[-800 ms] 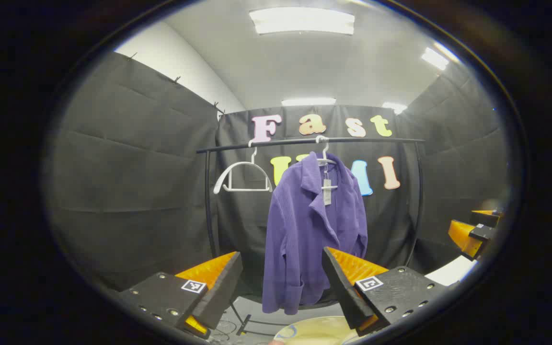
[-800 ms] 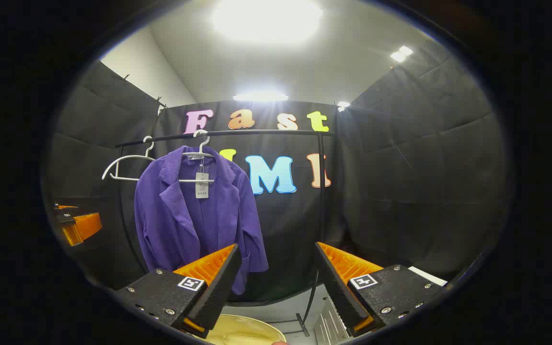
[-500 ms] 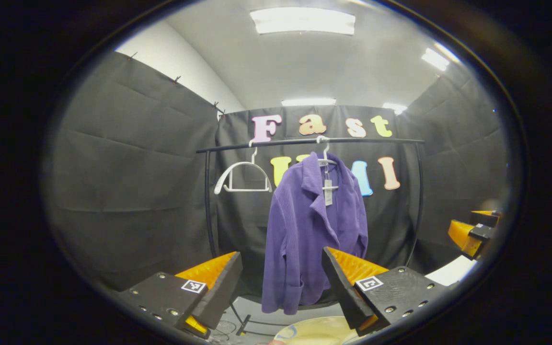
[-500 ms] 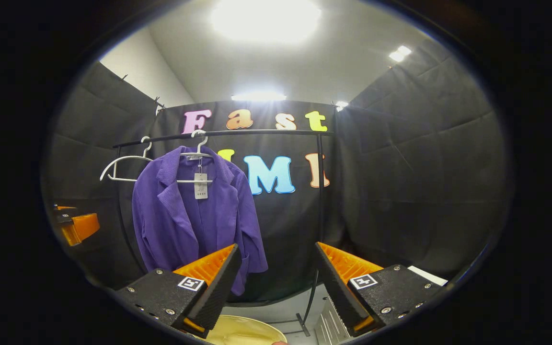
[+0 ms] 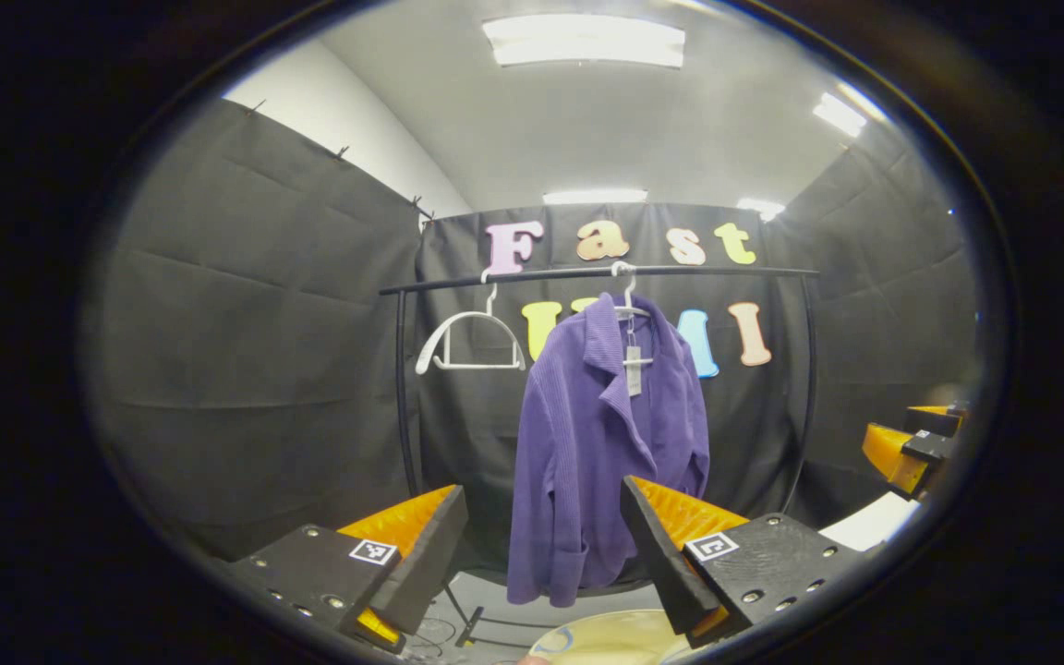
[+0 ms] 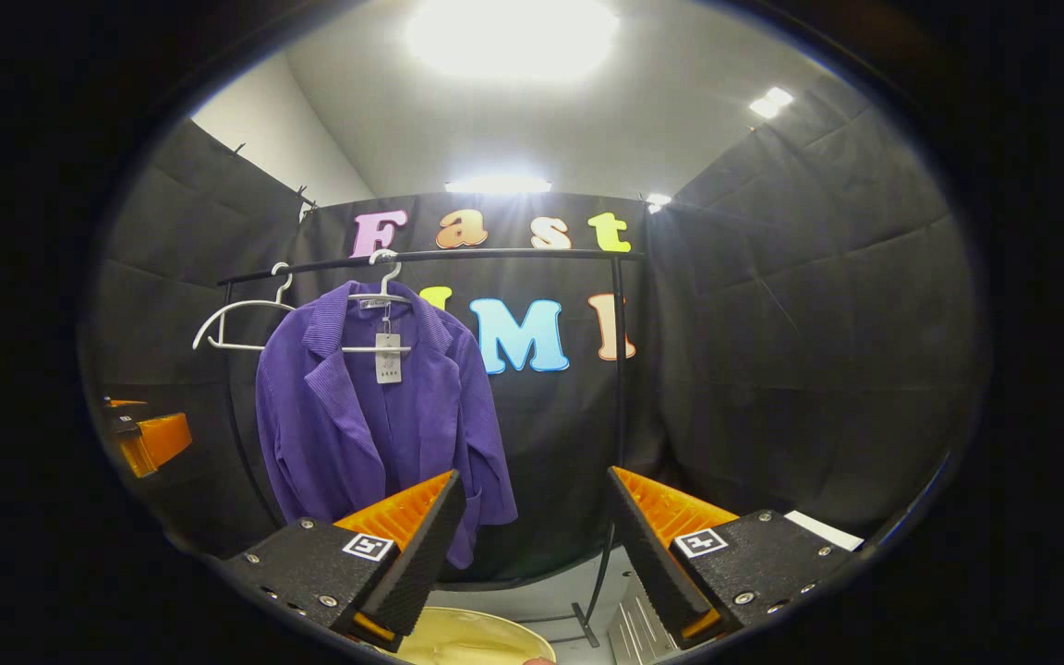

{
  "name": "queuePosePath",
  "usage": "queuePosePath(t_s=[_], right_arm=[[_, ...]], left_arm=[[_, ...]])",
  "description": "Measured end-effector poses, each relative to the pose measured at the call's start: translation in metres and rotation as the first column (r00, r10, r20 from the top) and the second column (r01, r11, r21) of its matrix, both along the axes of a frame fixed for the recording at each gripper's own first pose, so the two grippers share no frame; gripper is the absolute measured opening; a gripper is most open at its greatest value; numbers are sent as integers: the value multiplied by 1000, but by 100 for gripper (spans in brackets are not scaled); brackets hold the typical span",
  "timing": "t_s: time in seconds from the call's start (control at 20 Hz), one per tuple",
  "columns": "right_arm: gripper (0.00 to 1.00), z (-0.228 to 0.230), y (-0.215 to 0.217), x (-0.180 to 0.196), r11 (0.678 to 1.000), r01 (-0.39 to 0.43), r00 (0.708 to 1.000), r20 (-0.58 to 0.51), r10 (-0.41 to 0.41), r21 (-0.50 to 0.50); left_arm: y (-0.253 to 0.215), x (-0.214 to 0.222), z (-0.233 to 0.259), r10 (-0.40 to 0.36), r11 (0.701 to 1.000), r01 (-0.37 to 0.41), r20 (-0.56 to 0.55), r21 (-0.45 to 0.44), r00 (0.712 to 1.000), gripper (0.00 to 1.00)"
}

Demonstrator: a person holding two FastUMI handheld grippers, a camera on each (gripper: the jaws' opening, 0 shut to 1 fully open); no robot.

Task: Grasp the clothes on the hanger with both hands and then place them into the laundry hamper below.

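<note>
Left gripper view: the purple jacket [image 5: 601,443] is hung lengthwise dead ahead between the spread left tongs [image 5: 541,545]; the right tongs [image 6: 532,531], likewise spread, are offset to its right.

1. Your hamper [image 5: 610,639] is cut off by the bottom edge in the left gripper view; you see just a pale curved rim, and what lies inside cannot be told.
2. In the right gripper view the hamper [image 6: 467,637] is cut off again, partly behind a finger.
3. The jacket [image 5: 601,443] has its lower right hem hidden behind your left gripper's finger [image 5: 657,545].
4. The tag [image 6: 388,357] on the jacket is too small to read.
5. The right gripper [image 5: 906,448] at the left gripper view's edge is cut off; its jaws cannot be judged there.
</note>
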State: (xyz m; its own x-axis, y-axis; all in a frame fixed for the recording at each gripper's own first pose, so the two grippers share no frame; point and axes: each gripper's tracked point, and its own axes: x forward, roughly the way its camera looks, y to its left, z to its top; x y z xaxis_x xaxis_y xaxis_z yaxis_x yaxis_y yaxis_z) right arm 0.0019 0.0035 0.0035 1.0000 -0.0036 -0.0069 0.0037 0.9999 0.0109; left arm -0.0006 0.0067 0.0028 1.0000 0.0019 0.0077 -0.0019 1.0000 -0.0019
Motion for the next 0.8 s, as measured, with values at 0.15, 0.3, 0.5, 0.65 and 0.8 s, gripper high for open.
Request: queuePosePath(t_s=[0.15, 0.3, 0.5, 0.65, 0.8], right_arm=[[94, 7, 3, 7, 1000, -9, 1000, 9, 9, 7], [94, 19, 3, 22, 1000, -17, 999, 38, 17, 13], [94, 39, 9, 50, 998, -51, 996, 74, 50, 21], [94, 57, 18, 78, 995, -92, 991, 100, 89, 23], [94, 66, 30, 107, 989, -147, 985, 100, 144, 23]], left_arm=[[-1, 5, 5, 4, 1000, -4, 0, -1, 1000, 100], [-8, 15, 15, -6, 1000, 6, 10, 7, 1000, 100], [-20, 37, 32, -7, 1000, 7, 21, -2, 1000, 100], [-33, 56, 41, -10, 1000, 10, 23, -6, 1000, 100], [-43, 79, 55, 0, 1000, 0, 31, 3, 1000, 96]])
